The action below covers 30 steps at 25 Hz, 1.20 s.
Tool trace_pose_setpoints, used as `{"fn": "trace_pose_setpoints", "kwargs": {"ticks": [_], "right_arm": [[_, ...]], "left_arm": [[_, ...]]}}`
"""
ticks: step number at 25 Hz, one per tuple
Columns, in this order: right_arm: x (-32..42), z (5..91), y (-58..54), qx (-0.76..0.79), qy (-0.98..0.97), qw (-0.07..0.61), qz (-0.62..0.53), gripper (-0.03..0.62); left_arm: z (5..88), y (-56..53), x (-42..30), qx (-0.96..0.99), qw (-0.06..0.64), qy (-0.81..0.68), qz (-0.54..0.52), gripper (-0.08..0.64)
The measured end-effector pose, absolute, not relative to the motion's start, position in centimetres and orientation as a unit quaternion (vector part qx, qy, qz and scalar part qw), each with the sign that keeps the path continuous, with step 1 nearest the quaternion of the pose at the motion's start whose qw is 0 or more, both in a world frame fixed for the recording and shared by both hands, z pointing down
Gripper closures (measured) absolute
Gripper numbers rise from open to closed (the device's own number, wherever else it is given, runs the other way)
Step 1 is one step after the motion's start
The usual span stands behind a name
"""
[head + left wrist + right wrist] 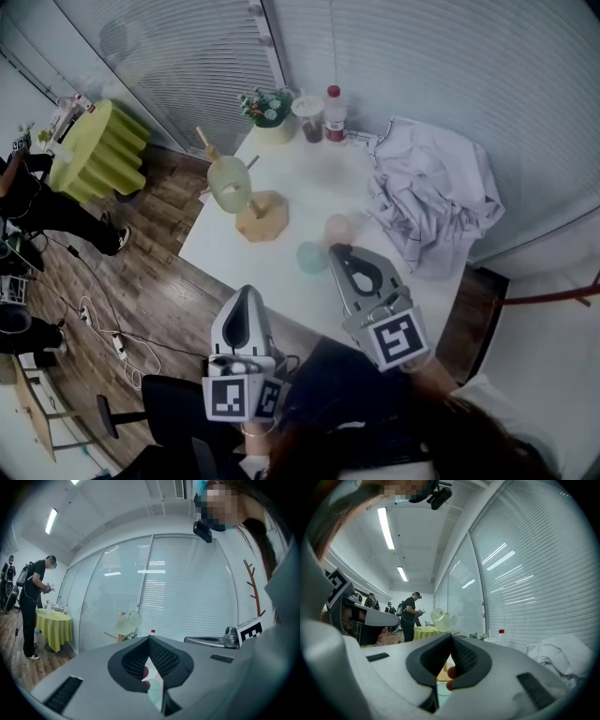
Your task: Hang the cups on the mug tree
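On the white table stands a wooden mug tree with a pale green cup hanging on a peg. A pink cup and a mint cup stand on the table near its front edge. My right gripper is shut and empty, its tips just right of the mint cup and below the pink one. My left gripper is shut and empty, off the table's front edge. In the right gripper view the hung cup shows above the right gripper. In the left gripper view it shows above the left gripper.
A crumpled white cloth covers the table's right side. A potted plant, a drink cup and a red-capped bottle stand at the back edge. A yellow-green round table, people and floor cables are at the left.
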State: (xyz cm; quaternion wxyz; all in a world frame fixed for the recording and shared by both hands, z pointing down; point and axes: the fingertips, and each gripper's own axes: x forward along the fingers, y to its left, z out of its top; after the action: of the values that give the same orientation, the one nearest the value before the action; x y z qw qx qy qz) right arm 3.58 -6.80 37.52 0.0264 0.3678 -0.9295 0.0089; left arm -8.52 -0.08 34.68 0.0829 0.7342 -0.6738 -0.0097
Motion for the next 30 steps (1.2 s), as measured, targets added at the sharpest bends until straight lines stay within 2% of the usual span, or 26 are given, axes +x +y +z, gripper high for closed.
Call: {"fn": "trace_pose_setpoints", "kwargs": {"ticks": [30], "right_arm": [[0.5,46.1,-9.7,0.324,-0.939,0.096,0.065,0.591]], "left_arm": [[37.4,-1.6,-10.3,0.715,0.117,-0.689,0.011,0.560]]}}
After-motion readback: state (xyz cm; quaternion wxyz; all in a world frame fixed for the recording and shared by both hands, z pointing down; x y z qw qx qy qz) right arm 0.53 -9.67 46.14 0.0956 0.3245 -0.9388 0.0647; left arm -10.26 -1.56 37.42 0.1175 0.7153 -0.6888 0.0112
